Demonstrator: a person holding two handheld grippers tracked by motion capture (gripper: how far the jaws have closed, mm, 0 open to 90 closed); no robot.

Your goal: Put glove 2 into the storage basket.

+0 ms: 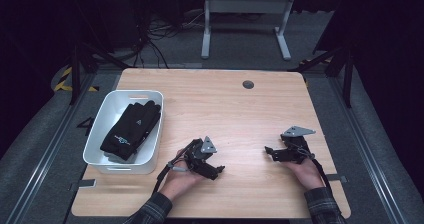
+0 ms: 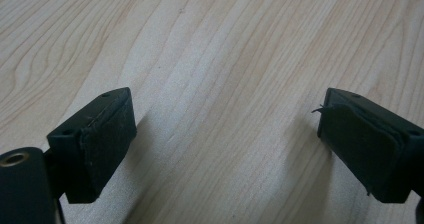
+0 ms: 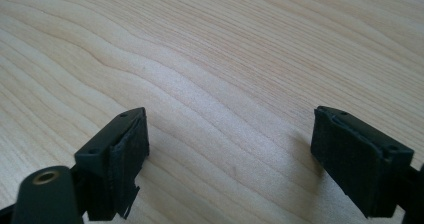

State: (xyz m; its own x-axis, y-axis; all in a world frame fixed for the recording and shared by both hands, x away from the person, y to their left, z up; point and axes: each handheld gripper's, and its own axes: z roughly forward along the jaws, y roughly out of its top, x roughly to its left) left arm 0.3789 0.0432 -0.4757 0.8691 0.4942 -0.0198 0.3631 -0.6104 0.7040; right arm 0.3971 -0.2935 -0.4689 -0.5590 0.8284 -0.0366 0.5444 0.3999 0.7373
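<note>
- The left claw [image 1: 216, 170] rests low on the wooden table [image 1: 235, 109], near the front edge, with the person's left hand [image 1: 181, 176] around it.
- In the left gripper view its two black pads [image 2: 107, 141] stand far apart, with just bare wood between them. It holds nothing.
- The right claw [image 1: 270, 153] sits low on the table too, over on the right side, held in the right hand [image 1: 306, 173].
- In the right gripper view its pads [image 3: 127, 154] are also wide apart over bare wood. It holds nothing.
- The two claws are well apart from each other, and their tips point toward the middle of the table.
- A white bin [image 1: 150, 156] stands on the left side of the table, just beside the left hand.
- Black gloves [image 1: 131, 129] lie inside the bin, piled up, with small white marks on them.
- Each claw has a grey three-cornered plate [image 1: 208, 145] on top.
- A small dark round hole [image 1: 248, 84] is in the table near the far edge.
- Checked sleeves [image 1: 150, 211] come in at the bottom of the high view.
</note>
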